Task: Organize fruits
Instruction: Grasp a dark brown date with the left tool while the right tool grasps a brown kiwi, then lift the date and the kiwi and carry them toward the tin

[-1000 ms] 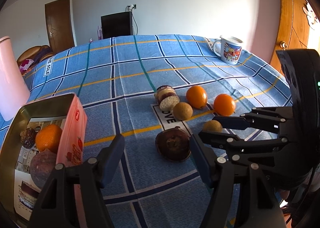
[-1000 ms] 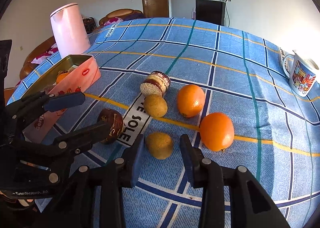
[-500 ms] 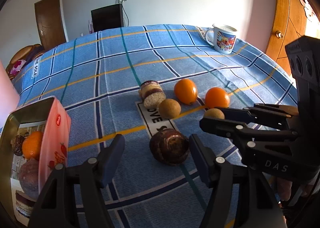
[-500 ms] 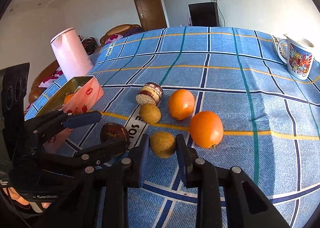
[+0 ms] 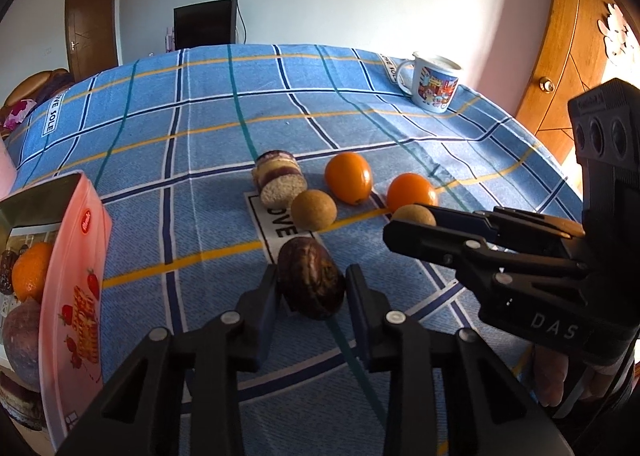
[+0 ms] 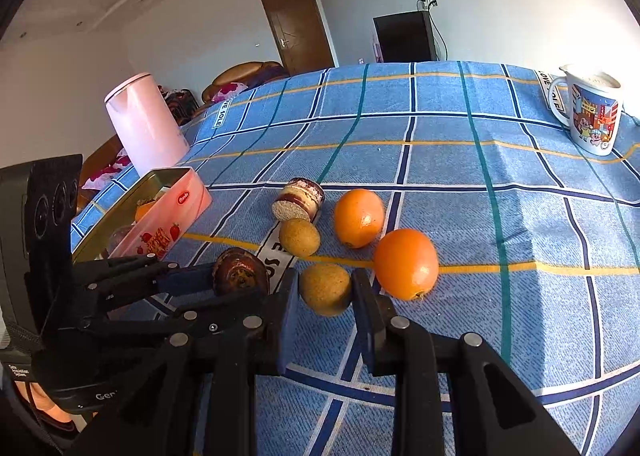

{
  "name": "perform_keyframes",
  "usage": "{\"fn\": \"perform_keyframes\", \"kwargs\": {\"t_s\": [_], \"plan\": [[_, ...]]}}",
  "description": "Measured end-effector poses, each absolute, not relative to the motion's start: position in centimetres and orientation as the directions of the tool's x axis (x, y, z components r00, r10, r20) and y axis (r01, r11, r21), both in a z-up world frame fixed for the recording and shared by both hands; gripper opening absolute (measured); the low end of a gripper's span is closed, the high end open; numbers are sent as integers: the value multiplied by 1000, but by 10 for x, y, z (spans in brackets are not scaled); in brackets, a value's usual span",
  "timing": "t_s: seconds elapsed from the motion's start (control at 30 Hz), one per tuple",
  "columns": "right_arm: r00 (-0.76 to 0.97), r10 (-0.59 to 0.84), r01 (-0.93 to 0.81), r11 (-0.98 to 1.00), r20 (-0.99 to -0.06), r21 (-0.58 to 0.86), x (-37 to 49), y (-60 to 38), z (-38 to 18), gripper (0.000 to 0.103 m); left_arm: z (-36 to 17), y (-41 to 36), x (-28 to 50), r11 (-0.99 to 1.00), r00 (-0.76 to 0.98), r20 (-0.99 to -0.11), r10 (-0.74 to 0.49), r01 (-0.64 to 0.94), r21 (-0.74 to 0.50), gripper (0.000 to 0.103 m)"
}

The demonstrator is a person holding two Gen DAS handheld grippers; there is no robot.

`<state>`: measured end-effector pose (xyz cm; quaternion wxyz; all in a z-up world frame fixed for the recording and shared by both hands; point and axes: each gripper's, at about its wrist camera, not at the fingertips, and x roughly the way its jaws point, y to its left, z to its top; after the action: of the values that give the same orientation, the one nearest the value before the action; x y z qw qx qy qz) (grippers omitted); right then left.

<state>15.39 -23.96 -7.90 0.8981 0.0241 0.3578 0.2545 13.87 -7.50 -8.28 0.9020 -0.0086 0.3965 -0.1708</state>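
Note:
My left gripper point(image 5: 311, 288) is shut on a dark brown passion fruit point(image 5: 310, 282), which rests on the blue checked tablecloth point(image 5: 200, 152). My right gripper point(image 6: 325, 292) is shut on a brown kiwi point(image 6: 326, 288), also on the cloth. A second kiwi point(image 5: 313, 209), two oranges point(image 5: 348, 177) point(image 5: 412, 190) and a small layered cake jar point(image 5: 278, 183) lie beyond them. The pink tin point(image 5: 76, 288) at the left holds an orange point(image 5: 30, 276) and a purple fruit point(image 5: 20, 340). The right gripper also shows in the left wrist view point(image 5: 412, 222).
A printed mug point(image 5: 434, 84) stands at the far right edge of the table. A pink kettle point(image 6: 144, 120) stands behind the tin at the left. A wooden door point(image 5: 568, 56) lies to the right.
Both grippers have closed: the left one onto the passion fruit, the right one onto the near kiwi. Both have moved in closer to their fruit.

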Motion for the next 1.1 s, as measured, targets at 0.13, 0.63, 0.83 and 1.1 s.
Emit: {"fn": "perform_keyframes", "kwargs": {"t_s": [0.13,0.63,0.83,1.1], "plan": [[624,491,-456,861,-607,227,150,-241,-77,28,-76,-72,131,949,674,-676,-298,287,-131,35],[678,525,-484,845,-515,225,136,-246,-65,28,-58,-74,108,971,809,-547,-214,240,-25,35],[694,536,-496,840,-481,220,131,-248,-63,28,-55,-75,103,972,831,-517,-203,233,-7,35],[715,549,-513,833,-432,209,123,-250,-60,28,-50,-73,95,975,858,-477,-192,221,5,35]]}}
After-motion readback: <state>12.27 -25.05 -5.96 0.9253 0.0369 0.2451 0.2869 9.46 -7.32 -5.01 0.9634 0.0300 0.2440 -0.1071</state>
